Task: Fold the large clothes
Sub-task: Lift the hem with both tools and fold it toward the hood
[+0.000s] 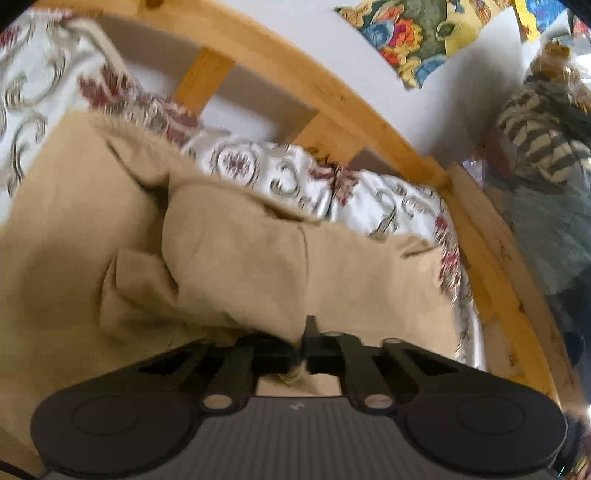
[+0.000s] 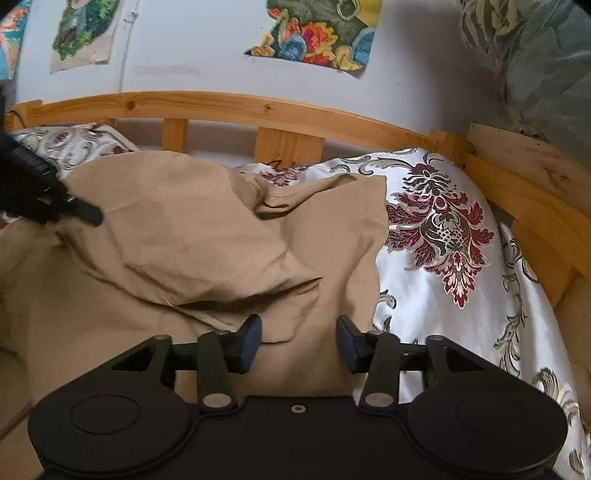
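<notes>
A large tan garment [image 1: 229,258] lies rumpled on a bed with a white, dark-red patterned cover [image 2: 443,236]. In the left wrist view my left gripper [image 1: 303,345] is shut on a fold of the tan garment, which bunches over its fingers. In the right wrist view the garment [image 2: 177,236] spreads left and centre. My right gripper [image 2: 298,341] is open and empty, its jaws wide apart just above the garment's near edge. The left gripper [image 2: 79,210] shows at the far left there, on the cloth.
A wooden bed rail [image 2: 258,110] with slats runs along the far side and the right [image 1: 491,258]. The wall behind carries colourful fabric pieces [image 2: 317,33]. A pile of striped and grey-green cloth [image 1: 546,147] sits beyond the bed's right corner.
</notes>
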